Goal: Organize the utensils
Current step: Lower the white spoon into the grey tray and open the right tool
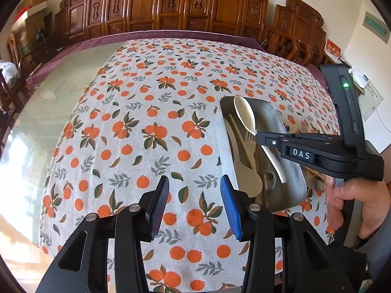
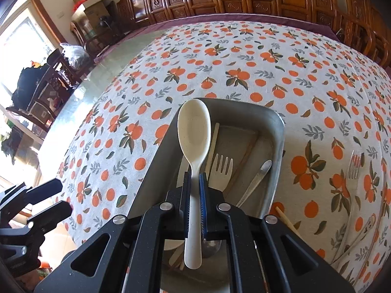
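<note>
My right gripper (image 2: 195, 178) is shut on the handle of a cream plastic spoon (image 2: 194, 131) and holds it above a metal tray (image 2: 278, 131); it also shows in the left wrist view (image 1: 262, 138) with the spoon (image 1: 245, 117). The tray (image 1: 297, 178) holds a cream fork (image 2: 221, 168), a chopstick (image 2: 212, 146), a metal utensil (image 2: 256, 183) and another cream spoon (image 1: 244, 175). My left gripper (image 1: 194, 195) is open and empty over the cloth, left of the tray.
A clear plastic fork (image 2: 354, 168), a clear utensil (image 2: 366, 224) and a chopstick (image 2: 287, 219) lie on the orange-print tablecloth (image 2: 244, 73) right of the tray. Bare glass tabletop (image 1: 56, 112) lies to the left. Carved wooden chairs (image 1: 171, 5) line the far edge.
</note>
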### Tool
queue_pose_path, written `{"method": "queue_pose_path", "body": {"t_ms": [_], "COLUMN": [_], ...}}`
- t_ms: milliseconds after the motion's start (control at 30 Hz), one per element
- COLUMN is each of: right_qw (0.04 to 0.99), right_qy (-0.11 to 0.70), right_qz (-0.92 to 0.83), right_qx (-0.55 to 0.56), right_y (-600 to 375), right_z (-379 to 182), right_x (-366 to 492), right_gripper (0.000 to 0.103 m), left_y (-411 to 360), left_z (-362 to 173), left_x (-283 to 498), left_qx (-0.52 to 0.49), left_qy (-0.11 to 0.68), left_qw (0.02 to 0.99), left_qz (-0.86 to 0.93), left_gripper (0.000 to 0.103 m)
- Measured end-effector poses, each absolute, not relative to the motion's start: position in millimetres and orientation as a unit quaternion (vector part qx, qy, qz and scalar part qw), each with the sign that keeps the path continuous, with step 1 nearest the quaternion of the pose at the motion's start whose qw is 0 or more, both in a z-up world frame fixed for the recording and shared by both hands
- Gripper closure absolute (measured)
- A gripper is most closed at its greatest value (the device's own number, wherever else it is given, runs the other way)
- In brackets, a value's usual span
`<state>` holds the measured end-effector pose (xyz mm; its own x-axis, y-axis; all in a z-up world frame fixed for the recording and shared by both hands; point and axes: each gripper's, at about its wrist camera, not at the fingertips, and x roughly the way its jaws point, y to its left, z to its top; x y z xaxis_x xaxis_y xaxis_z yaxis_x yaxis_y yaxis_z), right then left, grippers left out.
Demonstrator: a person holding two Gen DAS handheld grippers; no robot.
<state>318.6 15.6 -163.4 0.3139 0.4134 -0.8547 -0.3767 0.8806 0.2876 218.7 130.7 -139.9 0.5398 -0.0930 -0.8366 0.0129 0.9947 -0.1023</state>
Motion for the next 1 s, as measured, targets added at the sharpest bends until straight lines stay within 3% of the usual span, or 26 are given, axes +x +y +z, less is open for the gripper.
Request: {"method": "queue_pose_path", "body": {"t_ms": [400,567,733,1000], "right_qw": [0.82,0.843,0.853,0.851], "right_qy": [0.511,0.473,0.463,0.463], "right_qz": [0.258,0.256,0.24,0.241], "right_qx": [0.013,0.008,-0.01,-0.047], "right_y": [0.0,-44.4,-94.9,-145.5], "right_z": [-154.2,-124.8,-115.1,-128.2], "right_x": [306.5,286.8,268.9,236.5], "right_gripper": [0.093,0.093,0.093,0.089], "left_y": [120.3,105.8,89.5,61.1], "left_z": [-138.2,-134.4,-132.0,-131.7], "left_x": [217.1,216.4,215.9,215.6], "left_qx": [-0.037,-0.034,-0.032,-0.022], "left_qy": [0.478,0.475,0.469,0.466], "left_qw": [0.877,0.878,0.881,0.881], "left_qz": [-0.037,-0.047,-0.056,-0.076], "left_gripper": [0.061,0.055,0.036,0.03]}}
